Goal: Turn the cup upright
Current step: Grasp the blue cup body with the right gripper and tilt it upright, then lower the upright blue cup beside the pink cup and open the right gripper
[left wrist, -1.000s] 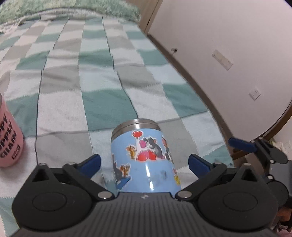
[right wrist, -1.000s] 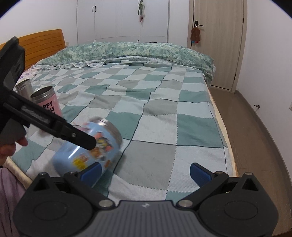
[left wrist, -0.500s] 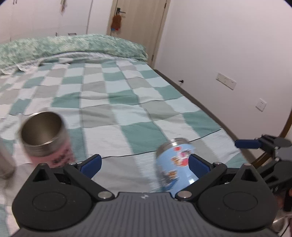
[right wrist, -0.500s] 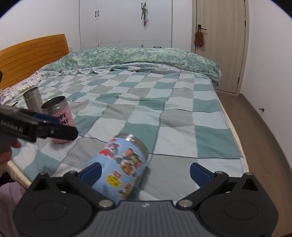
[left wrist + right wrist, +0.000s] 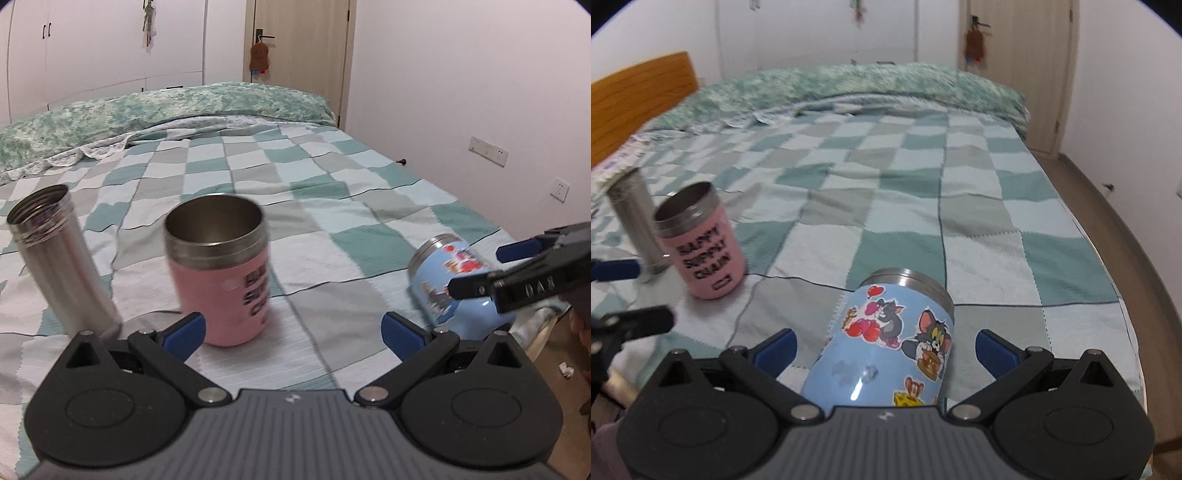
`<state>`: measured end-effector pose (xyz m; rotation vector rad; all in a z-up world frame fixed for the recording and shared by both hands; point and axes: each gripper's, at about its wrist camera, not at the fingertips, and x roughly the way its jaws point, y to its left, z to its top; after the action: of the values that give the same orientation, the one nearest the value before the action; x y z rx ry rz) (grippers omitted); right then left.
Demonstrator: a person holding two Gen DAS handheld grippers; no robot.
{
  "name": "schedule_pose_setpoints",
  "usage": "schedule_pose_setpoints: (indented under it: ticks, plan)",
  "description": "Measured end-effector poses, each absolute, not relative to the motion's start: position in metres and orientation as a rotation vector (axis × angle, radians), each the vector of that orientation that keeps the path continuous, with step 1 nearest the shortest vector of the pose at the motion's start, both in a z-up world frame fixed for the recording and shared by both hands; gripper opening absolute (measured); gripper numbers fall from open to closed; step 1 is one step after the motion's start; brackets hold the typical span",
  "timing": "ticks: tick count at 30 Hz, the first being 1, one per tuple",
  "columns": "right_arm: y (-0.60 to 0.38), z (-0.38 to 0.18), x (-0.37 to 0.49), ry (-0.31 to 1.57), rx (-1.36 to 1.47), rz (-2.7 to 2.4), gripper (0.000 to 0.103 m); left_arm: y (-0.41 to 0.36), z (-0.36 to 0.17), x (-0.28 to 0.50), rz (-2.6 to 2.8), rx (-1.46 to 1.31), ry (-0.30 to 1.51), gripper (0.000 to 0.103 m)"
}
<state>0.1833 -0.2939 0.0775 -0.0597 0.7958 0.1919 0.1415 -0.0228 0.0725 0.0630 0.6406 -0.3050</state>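
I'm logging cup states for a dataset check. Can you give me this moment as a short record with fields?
surface: bed
blue cup: lying tilted on its side, steel rim pointing away
pink cup: upright, open mouth up
steel flask: upright, left of pink cup
right gripper: open, fingers either side of blue cup, not clamped
left gripper: open, holds nothing
task state: blue cup not yet upright

A pink tumbler [image 5: 221, 273] is standing upright at centre left of the left wrist view on a checked blanket [image 5: 314, 192]. A steel flask [image 5: 59, 258] is standing at far left. A door [image 5: 299, 55] is showing at top centre.
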Motion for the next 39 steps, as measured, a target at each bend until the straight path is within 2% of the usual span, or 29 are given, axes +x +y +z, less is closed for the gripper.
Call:
schedule_pose_setpoints:
  ticks: [15, 21, 23, 31, 39]
  plan:
    - [-0.292, 0.051, 0.233, 1.012, 0.019, 0.071, 0.102, -0.016, 0.051, 0.154, -0.305, 0.117, 0.626, 0.103]
    - [-0.298, 0.047, 0.241, 1.052, 0.104, 0.088, 0.089, -0.013, 0.047, 0.158, -0.303, 0.111, 0.635, 0.103]
    - [-0.298, 0.047, 0.241, 1.051, 0.118, 0.106, 0.087, -0.012, 0.047, 0.158, -0.301, 0.11, 0.637, 0.103]
    - [-0.309, 0.048, 0.235, 1.0, 0.189, 0.155, 0.084, -0.01, 0.048, 0.157, -0.295, 0.104, 0.636, 0.103]
    - [-0.308, 0.065, 0.199, 0.765, 0.189, 0.266, 0.083, -0.005, 0.052, 0.153, -0.277, 0.08, 0.623, 0.103]
